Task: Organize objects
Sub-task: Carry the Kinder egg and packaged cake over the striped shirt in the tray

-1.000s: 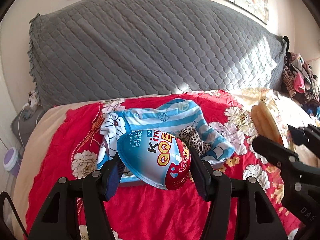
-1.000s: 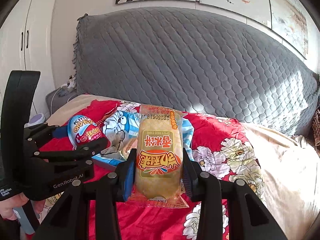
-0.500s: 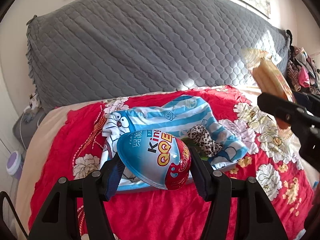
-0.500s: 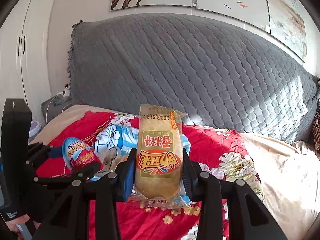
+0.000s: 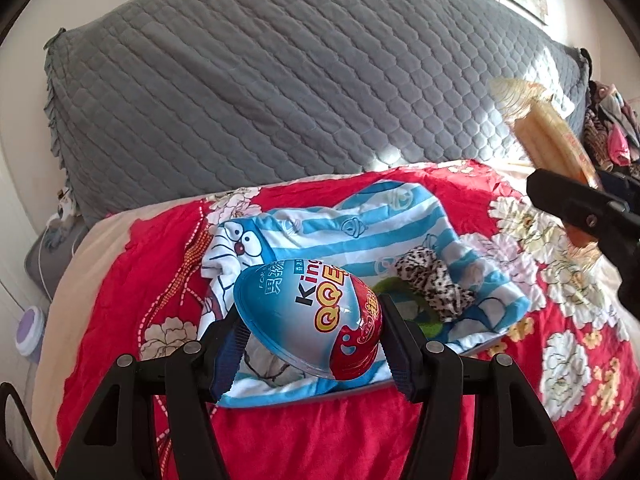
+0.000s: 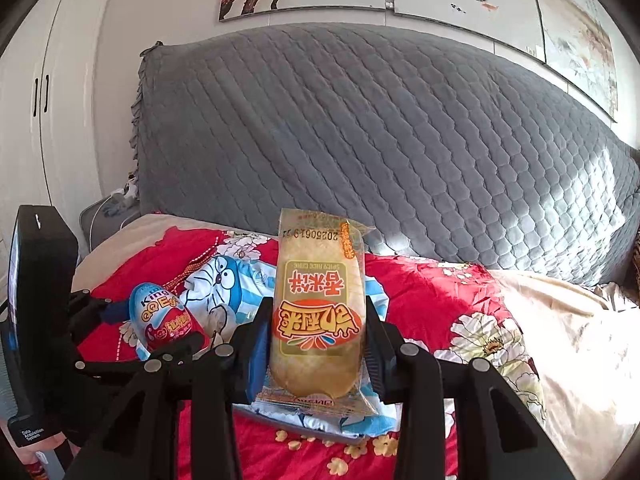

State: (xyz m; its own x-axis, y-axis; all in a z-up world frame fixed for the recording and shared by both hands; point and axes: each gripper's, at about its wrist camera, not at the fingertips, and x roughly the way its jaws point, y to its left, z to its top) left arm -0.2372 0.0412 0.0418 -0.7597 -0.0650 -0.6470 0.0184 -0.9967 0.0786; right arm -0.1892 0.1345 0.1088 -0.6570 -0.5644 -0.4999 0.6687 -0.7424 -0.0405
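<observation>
Presently, the blue, white and red egg-shaped plastic toy capsule (image 5: 316, 316) is seen clamped between the pads of the left gripper (image 5: 314, 338), its long axis lying crosswise between the jaws, which stand moderately apart on it. The yellow, clear-wrapped rice cracker packet (image 6: 318, 312) is held upright in the right gripper (image 6: 316, 350), jaws drawn close on its lower half, the long axis running away from the gripper.

Both items are carried above the red floral bedspread (image 5: 132, 280). Directly ahead of and below both grippers, toward the head edge of the bed, a blue-and-white striped cartoon-print cloth (image 5: 360, 232) is noted, apparently spread over a flat tray or box; this cannot be confirmed. On the cloth lie a leopard-print fabric piece (image 5: 432, 280) and a green item (image 5: 404, 296), partly hidden.

The cloth is judged the probable destination. The left gripper is nearer, the capsule already overlapping the cloth's near edge. The grey quilted headboard cover (image 5: 280, 92) stands behind.
</observation>
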